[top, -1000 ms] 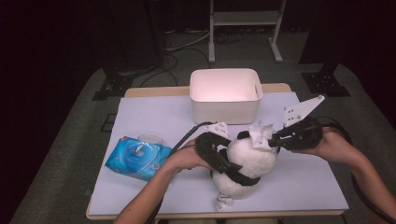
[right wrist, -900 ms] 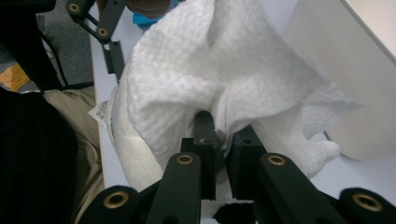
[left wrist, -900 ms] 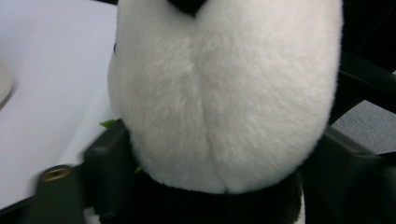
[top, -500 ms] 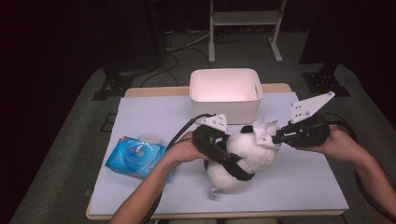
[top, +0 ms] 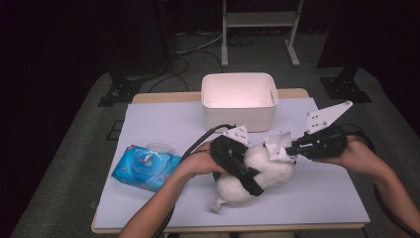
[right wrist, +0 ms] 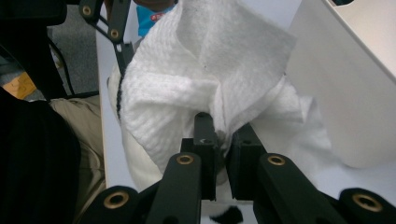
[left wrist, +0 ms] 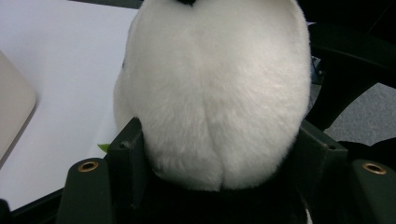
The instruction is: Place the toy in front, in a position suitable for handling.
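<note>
A white plush toy (top: pixel 270 168) with black parts lies on the white table cover, just in front of the bin. My left gripper (top: pixel 247 173) reaches over it from the left. In the left gripper view the toy's round white body (left wrist: pixel 210 93) sits between both jaws of the left gripper (left wrist: pixel 219 130), and the pads press into the fur. Those jaws have just closed in on the toy and then eased a little. My right gripper (top: pixel 293 148) comes from the right, shut on a crumpled white wipe (top: pixel 277 144). The wipe (right wrist: pixel 205 60) rests against the toy's upper side ahead of the right gripper (right wrist: pixel 223 126).
A white plastic bin (top: pixel 237 116) stands at the back centre of the table; its wall (right wrist: pixel 345 84) is close on the right in the right gripper view. A blue pack of wet wipes (top: pixel 146 166) lies at the left. Dark floor and stands surround the table.
The left gripper has slid a little further over the toy and tightened on it. The toy has shifted slightly toward the bin. The right gripper with the wipe has barely moved.
</note>
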`<state>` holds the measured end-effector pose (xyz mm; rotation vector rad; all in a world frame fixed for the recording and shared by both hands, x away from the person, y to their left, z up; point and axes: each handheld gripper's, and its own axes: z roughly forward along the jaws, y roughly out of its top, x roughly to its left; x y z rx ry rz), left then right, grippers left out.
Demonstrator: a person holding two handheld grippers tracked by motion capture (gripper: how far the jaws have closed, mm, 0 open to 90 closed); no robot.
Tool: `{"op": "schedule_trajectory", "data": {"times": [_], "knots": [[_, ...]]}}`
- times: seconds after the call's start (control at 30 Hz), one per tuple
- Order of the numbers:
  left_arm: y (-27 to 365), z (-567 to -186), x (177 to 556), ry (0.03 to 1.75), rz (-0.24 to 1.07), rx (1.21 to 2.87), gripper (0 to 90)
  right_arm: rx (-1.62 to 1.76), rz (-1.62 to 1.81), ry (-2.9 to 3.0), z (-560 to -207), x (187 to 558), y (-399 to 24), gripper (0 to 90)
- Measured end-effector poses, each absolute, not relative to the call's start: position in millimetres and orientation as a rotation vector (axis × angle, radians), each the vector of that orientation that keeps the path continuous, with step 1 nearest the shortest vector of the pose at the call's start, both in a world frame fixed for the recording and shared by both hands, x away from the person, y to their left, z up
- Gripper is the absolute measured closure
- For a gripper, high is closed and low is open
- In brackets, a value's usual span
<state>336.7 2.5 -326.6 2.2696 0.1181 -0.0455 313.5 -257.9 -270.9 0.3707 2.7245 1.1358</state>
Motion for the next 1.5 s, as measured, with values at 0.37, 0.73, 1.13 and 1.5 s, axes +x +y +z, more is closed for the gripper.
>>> {"op": "schedule_trajectory", "data": {"times": [0.37, 0.73, 1.13, 1.5], "knots": [[-7.3, -332.4, 336.9, 0.108, -0.053, 2.292, 28.7, 0.362, 1.100, 2.742, -275.9, 313.8, -252.9, 82.7], [-10.2, -335.9, 334.1, 0.111, -0.032, 2.337, 16.3, 0.435, 1.085, 2.749, -290.9, 312.8, -265.4, 82.7], [-4.6, -332.1, 327.0, 0.090, -0.005, 2.340, 15.4, 0.538, 1.093, 2.769, -313.0, 312.1, -283.3, 82.7], [-0.3, -332.4, 325.1, 0.096, 0.024, 2.393, 12.3, 0.614, 1.080, 2.779, -329.6, 312.0, -295.9, 82.8]]}}
